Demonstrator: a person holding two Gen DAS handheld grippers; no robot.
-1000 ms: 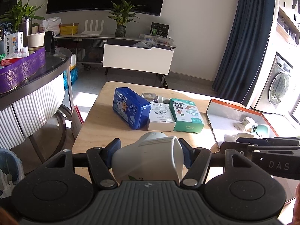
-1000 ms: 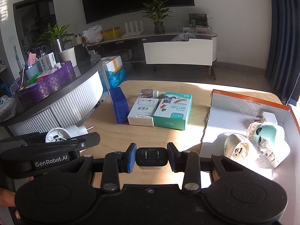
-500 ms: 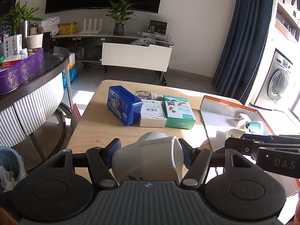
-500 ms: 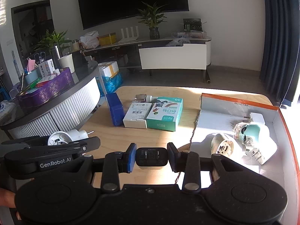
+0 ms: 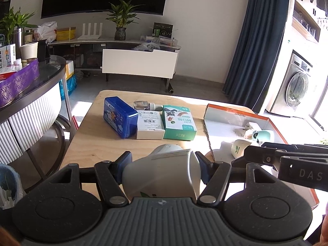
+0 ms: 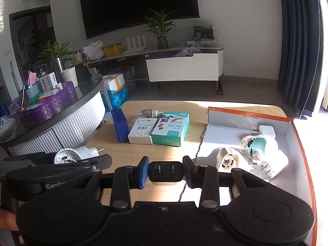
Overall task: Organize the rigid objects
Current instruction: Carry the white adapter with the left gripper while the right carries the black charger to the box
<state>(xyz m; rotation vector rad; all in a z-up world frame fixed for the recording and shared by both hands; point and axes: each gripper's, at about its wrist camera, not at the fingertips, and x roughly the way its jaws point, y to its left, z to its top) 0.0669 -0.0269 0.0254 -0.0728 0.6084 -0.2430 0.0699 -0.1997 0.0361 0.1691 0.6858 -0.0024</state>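
While both tools hang over the counter point(image 5: 98, 141), each has a load!

Left tool point(image 5: 164, 168) pinches a white plug-in device point(image 5: 162, 174); right tool point(image 6: 165, 171) clamps a black charger point(image 6: 165, 171) between blue pads point(image 6: 143, 172). At one o'clock, the orange-rimmed box point(image 6: 303, 153) holds more white plugs point(image 6: 227, 160); at twelve, three small cartons point(image 6: 170, 128) sit side by side.

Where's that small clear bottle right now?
In both views, the clear bottle lies at the table's far side, just behind the white box, beside the blue tin.
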